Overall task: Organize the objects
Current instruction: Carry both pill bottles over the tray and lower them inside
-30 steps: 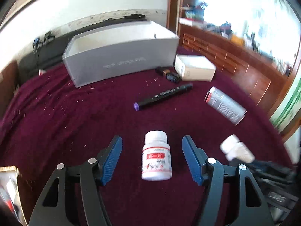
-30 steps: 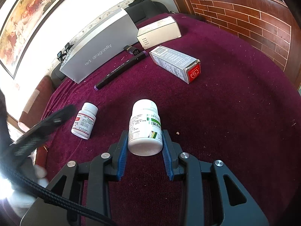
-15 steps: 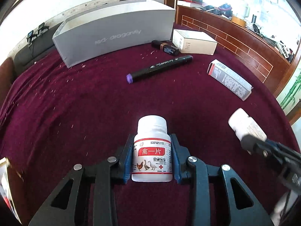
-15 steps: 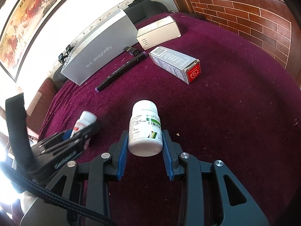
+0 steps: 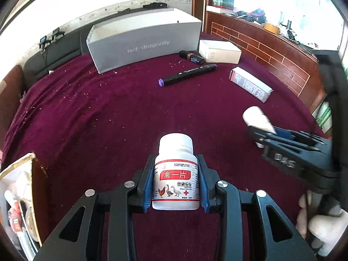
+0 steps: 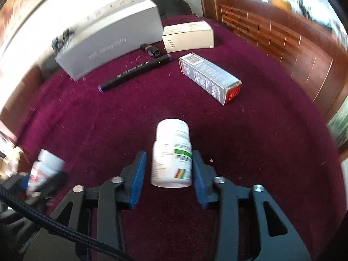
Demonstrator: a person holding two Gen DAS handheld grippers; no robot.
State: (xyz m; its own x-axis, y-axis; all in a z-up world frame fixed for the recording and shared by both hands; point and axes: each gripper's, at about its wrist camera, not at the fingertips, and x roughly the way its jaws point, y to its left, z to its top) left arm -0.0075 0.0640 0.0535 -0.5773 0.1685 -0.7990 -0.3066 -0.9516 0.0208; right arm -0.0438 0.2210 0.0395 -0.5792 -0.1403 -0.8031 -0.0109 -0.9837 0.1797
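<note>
My left gripper (image 5: 175,179) is shut on a white pill bottle with a red label (image 5: 175,178), held upright above the maroon cloth. My right gripper (image 6: 168,169) is shut on a white pill bottle with a green label (image 6: 171,154); a narrow gap shows at its left pad. That right gripper and its bottle (image 5: 257,119) show at the right of the left wrist view. The red-label bottle (image 6: 43,167) shows blurred at the lower left of the right wrist view. A grey open box marked "red dragonfly" (image 5: 145,45) stands at the back.
On the cloth lie a black marker with a purple end (image 5: 187,75), a small dark tube (image 5: 191,57), a white carton (image 5: 219,51) and a grey and red carton (image 5: 250,84). A brick-patterned wooden wall (image 5: 271,50) borders the right. A bag of items (image 5: 19,198) sits at lower left.
My left gripper closed on the red-label bottle and lifted it. My right gripper, holding the green-label bottle, moved toward the grey box and now blurs with motion.
</note>
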